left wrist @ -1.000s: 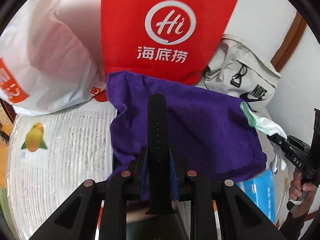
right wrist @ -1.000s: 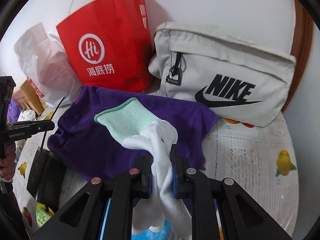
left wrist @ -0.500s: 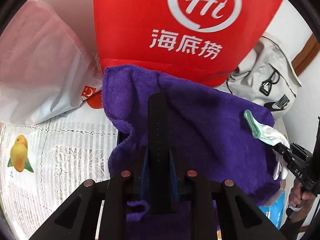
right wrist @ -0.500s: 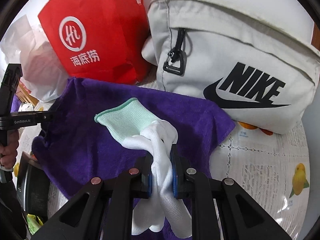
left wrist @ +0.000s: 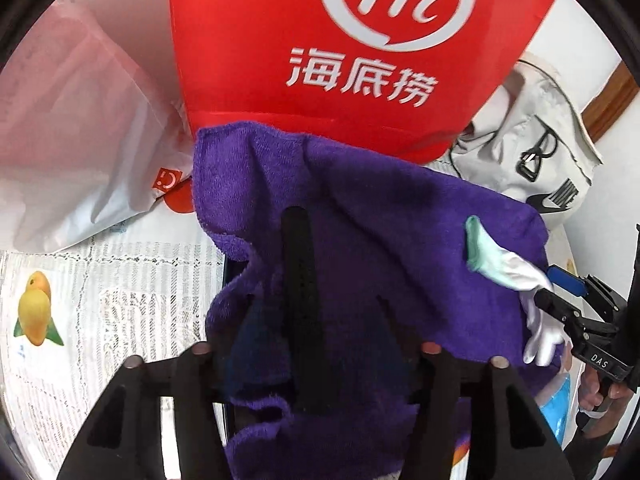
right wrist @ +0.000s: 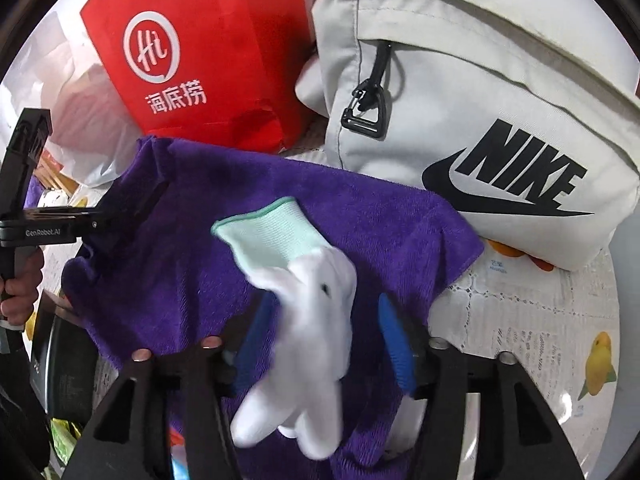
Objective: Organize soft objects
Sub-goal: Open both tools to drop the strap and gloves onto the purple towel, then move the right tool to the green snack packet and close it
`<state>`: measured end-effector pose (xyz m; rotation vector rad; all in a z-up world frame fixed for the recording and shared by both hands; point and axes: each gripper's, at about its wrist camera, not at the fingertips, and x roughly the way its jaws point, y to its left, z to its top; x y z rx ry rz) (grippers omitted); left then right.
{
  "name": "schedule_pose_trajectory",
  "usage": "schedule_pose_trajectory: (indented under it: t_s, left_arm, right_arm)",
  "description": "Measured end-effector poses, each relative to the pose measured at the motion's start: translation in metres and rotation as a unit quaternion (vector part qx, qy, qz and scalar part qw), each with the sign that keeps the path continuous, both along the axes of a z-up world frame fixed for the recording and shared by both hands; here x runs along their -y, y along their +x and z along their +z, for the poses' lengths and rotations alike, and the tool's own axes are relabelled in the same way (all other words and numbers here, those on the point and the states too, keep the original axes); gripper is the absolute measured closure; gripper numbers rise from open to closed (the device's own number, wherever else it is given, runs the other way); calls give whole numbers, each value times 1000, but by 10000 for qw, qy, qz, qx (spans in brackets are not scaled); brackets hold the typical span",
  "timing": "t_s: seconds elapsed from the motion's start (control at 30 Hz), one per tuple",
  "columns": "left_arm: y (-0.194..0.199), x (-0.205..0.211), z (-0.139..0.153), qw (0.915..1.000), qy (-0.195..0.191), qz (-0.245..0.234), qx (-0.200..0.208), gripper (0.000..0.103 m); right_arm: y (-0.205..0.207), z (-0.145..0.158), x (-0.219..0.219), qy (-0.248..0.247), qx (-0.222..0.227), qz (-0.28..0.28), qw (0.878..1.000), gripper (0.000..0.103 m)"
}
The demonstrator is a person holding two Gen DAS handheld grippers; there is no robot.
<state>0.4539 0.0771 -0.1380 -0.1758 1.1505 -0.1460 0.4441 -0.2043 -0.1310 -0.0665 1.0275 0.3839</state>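
A purple towel (left wrist: pixel 400 220) (right wrist: pixel 180 280) lies spread on the table. On it rests a black watch strap (left wrist: pixel 298 280), lying lengthwise between the fingers of my left gripper (left wrist: pixel 316 320), whose jaws are opening and stand clear of it. A white glove (right wrist: pixel 316 300) with a green cuff lies on the towel's right part. My right gripper (right wrist: pixel 326 340) straddles it, its jaws opening and the blue pads (right wrist: pixel 396 344) apart from the fabric. The left wrist view shows the glove (left wrist: pixel 500 264) at the right gripper's tips.
A red paper bag (left wrist: pixel 340 40) (right wrist: pixel 200 60) stands behind the towel, with a white plastic bag (left wrist: pixel 80 120) to its left and a beige Nike bag (right wrist: pixel 480 120) to its right. The tablecloth (left wrist: pixel 120 300) has a fruit print. A person's hand (right wrist: pixel 20 284) holds the left gripper.
Both grippers were shut, the left on the strap and the right on the glove; both now stand open. Both moved forward and down to the towel, where strap and glove rest.
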Motion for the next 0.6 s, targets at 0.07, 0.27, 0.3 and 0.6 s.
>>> schedule_pose_trajectory:
  t_s: [0.07, 0.27, 0.3, 0.6]
  left_arm:
    - [-4, -1, 5, 10000, 22, -3, 24, 45]
    - [-45, -11, 34, 9990, 229, 237, 309, 34]
    - [-55, -12, 40, 9984, 313, 293, 366, 34]
    - [-127, -28, 70, 9961, 75, 486, 738, 33]
  right_arm:
    - [-4, 5, 3, -20, 59, -27, 10000, 36]
    - [-30, 26, 10, -174, 240, -271, 9992, 23]
    - [-35, 30, 12, -234, 284, -348, 9987, 22]
    - [-94, 61, 5, -301, 426, -229, 9984, 22]
